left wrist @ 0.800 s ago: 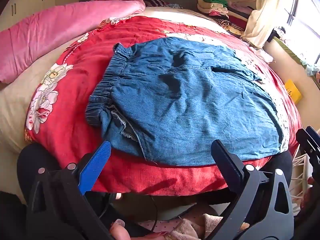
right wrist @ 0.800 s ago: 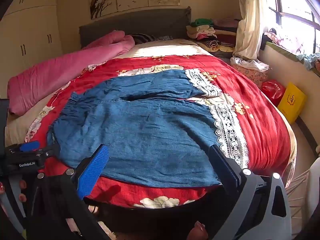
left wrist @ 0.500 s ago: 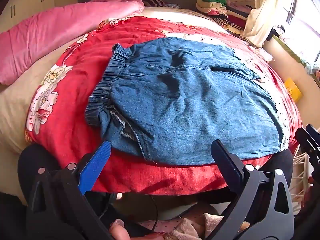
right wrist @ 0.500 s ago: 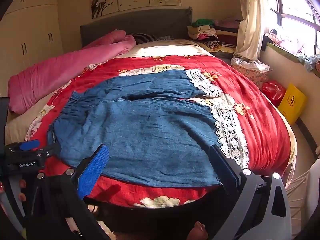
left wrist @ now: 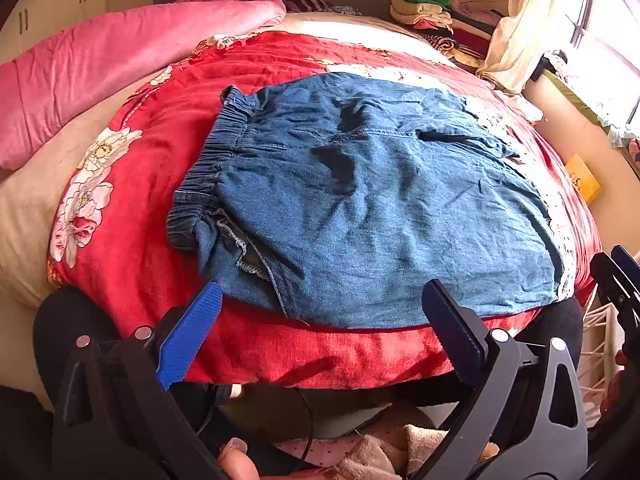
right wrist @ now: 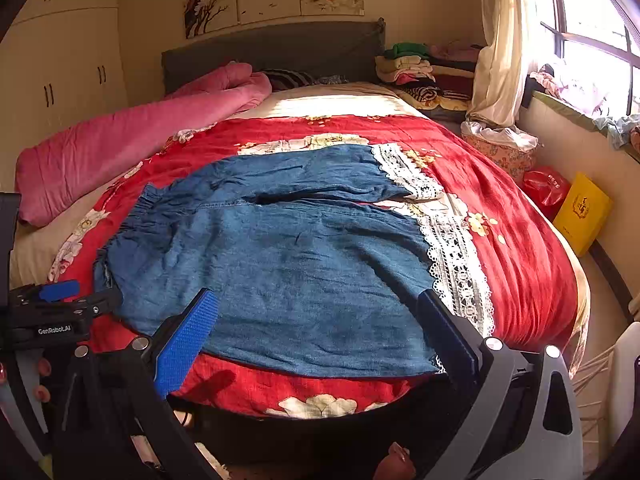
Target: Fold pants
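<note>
Both our grippers, left and right, hang with jaws spread wide and nothing between them at the near edge of the red quilt, where the pants lie flat, waistband left, lace hems right.

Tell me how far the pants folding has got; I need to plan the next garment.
Done: the denim pants lie spread flat on the red bedspread, legs side by side, lace hems at the right. In hand: nothing; the left gripper and right gripper hover open at the near edge. Left: every fold.
</note>
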A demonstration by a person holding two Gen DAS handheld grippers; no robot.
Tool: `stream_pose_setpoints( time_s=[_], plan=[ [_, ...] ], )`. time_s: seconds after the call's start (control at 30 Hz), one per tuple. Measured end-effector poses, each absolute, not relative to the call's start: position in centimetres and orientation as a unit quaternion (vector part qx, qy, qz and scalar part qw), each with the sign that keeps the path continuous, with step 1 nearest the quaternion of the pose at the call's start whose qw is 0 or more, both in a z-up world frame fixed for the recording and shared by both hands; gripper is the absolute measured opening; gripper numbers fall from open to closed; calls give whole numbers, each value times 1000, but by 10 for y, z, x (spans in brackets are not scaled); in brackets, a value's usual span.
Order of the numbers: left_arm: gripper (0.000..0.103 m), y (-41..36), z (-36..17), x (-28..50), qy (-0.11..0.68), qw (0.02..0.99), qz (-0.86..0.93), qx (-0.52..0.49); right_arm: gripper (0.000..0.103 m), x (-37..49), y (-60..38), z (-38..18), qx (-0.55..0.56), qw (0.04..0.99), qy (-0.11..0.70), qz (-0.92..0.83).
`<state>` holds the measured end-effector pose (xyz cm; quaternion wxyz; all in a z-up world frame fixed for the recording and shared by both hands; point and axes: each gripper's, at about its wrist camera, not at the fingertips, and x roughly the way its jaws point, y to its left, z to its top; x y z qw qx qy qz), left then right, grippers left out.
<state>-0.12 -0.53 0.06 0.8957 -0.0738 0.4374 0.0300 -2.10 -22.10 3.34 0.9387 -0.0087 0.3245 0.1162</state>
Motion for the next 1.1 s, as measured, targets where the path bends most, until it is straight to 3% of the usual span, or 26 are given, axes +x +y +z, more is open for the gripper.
stream_pose_setpoints(
  time_s=[1.1],
  plan=[
    [95, -3, 6, -1, 426, 901, 28, -71, 99, -20, -221, 35, -15, 940, 321, 114]
  ],
)
